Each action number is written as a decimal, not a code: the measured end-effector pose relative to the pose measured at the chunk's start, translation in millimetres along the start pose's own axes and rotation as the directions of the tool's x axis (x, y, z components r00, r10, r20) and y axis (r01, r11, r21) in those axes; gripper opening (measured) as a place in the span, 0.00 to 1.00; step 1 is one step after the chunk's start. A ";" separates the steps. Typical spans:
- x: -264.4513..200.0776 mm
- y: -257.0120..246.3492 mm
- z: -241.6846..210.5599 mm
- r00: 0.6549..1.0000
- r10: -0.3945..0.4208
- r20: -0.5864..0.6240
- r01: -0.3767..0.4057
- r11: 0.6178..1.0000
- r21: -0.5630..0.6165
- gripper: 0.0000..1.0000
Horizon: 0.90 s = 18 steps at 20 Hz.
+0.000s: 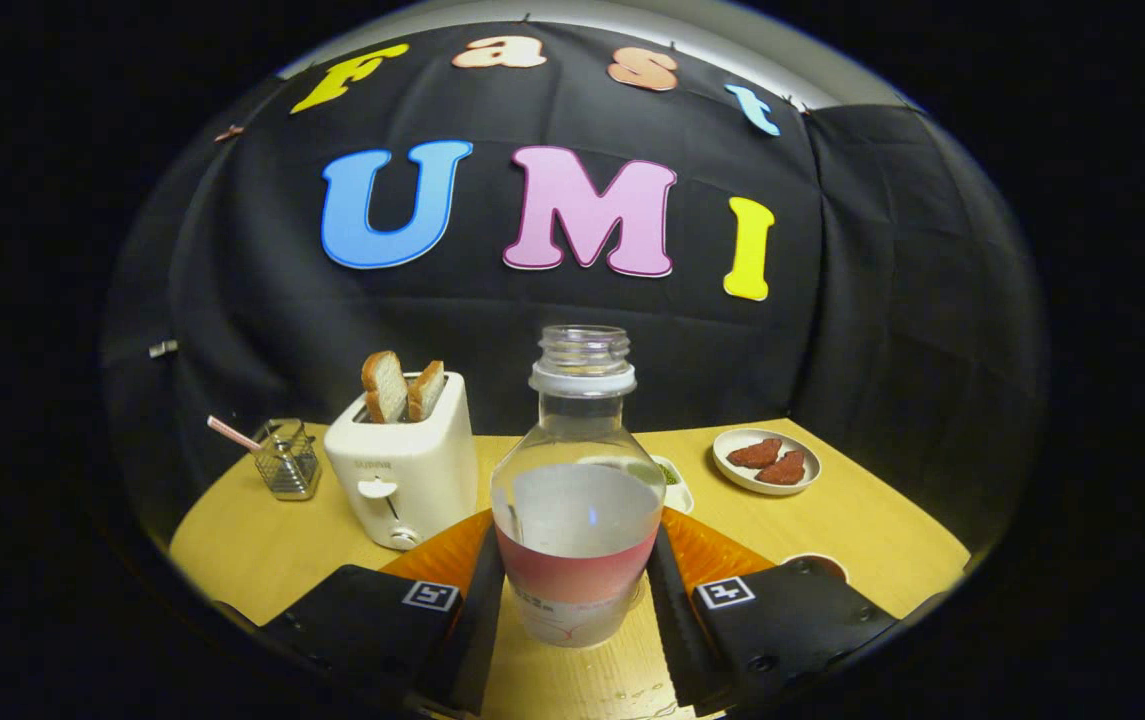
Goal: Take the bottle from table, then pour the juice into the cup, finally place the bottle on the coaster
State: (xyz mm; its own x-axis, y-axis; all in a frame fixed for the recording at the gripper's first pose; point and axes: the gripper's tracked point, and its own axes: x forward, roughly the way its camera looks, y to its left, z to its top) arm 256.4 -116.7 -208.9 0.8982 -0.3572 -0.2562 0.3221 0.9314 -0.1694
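The tongs (577, 590) pinch the uncapped clear bottle (577, 500) upright between both fingers, just above the wooden surface (862, 520), so a loose squeeze could let it slip and spill.

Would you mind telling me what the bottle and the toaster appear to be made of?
Bottle: clear, glossy plastic by the look, see-through above a paper-like label, threaded open neck; the gripper fingers sit against both its sides. Toaster: smooth cream shell, probably plastic or painted metal, with a soft sheen.
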 end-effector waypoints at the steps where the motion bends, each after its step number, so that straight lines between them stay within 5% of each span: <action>1: 6.8 0.9 -8.4 1.000 -0.006 -0.009 0.006 1.000 -0.021 0.71; 6: 46.9 -4.5 -23.7 0.998 -0.059 0.016 0.060 0.995 -0.078 0.71; 11: 71.7 -25.5 -36.6 0.986 -0.169 -0.004 0.169 0.986 -0.005 0.71; 18: 81.3 -38.7 -60.1 0.977 -0.208 -0.051 0.213 0.969 0.125 0.71</action>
State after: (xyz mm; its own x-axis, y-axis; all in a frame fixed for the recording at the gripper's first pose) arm 299.0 -186.0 -280.3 0.7951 -0.5464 -0.2633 0.5410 0.8351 -0.0996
